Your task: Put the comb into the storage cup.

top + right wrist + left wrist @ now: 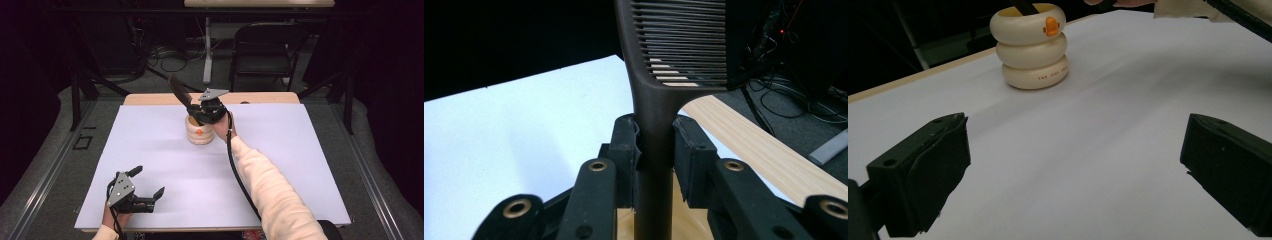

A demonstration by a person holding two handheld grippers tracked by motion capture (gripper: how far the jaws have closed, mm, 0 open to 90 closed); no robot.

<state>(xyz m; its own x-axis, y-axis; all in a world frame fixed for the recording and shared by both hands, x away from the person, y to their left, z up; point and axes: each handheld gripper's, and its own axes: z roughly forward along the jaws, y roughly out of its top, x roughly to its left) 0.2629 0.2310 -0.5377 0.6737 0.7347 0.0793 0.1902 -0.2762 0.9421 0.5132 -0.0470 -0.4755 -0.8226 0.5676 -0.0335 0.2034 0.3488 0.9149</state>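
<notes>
A dark brown comb stands with its handle down inside a cream ribbed holder that bears a small orange mark. My right gripper hovers just above the holder's mouth and is shut on the comb's handle, both pads pressing its sides. The comb's toothed end leans up and away to the left. Near the table's front left corner, my left gripper rests open with nothing between its fingers; in its own view the holder stands farther off, ahead of the two black pads.
A white sheet covers the table, with a wooden edge showing at the back. Beyond the table stand a folding chair, a table leg and loose cables on the floor. The right forearm's cream sleeve crosses the sheet's right half.
</notes>
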